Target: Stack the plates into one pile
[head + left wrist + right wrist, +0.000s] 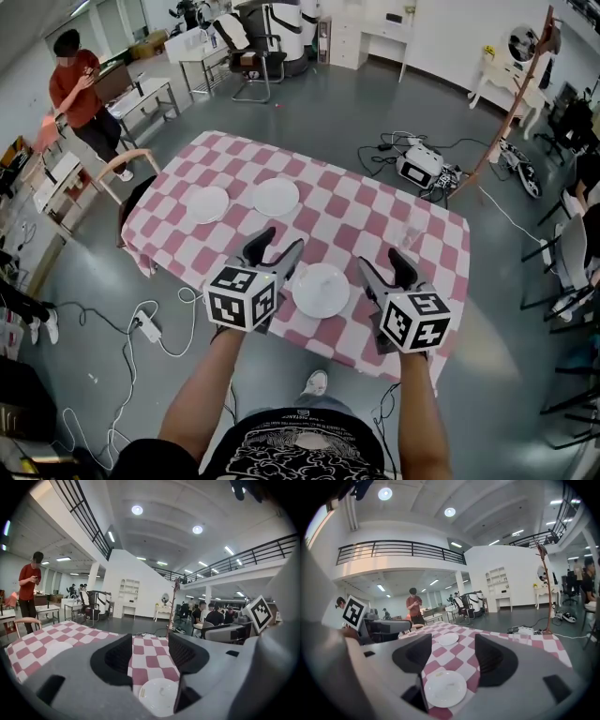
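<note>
We see three round white plates, flat and empty, each on its own on the pink checked table (375, 220). The near plate (321, 290) lies by our edge. The left far plate (206, 203) and the right far plate (276, 197) sit side by side, close but not touching.

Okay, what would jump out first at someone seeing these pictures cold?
The pink-and-white checked tablecloth amid the grey floor grabs the eye first, with three white plates on it: a near plate by the front edge, and a back left plate and back right plate side by side farther off. Then the left gripper and right gripper, each bearing a black-and-white marker cube, flank the near plate, both open and empty.
</note>
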A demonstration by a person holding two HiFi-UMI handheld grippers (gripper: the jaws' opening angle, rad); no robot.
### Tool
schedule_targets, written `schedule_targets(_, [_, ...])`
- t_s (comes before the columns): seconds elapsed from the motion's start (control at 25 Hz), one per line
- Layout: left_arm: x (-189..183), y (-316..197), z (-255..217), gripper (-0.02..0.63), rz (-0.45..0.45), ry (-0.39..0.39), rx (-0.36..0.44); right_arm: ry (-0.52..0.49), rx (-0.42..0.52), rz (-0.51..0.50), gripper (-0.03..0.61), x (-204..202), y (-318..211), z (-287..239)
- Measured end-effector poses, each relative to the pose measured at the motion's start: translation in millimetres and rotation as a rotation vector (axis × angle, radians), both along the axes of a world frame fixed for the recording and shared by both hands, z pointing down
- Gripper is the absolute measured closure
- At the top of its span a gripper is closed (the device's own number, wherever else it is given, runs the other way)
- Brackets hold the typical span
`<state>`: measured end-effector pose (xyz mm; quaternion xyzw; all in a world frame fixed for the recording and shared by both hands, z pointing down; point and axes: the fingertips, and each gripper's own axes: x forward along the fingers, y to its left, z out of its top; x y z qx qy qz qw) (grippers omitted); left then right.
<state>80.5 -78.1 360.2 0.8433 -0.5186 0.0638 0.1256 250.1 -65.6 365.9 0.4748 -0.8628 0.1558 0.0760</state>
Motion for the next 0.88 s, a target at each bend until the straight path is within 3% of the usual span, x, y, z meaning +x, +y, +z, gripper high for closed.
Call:
schedule_targets(0.4, [24, -40, 6, 0.364, 0.082, -0.012, -0.021, -0.014, -0.022, 0.025, 0.287, 10, -29, 4])
schedule_targets(0.88, [26, -61, 14, 0.364, 0.269, 0.018, -0.052, -0.037, -0.054, 0.16, 0.275, 1, -22, 8])
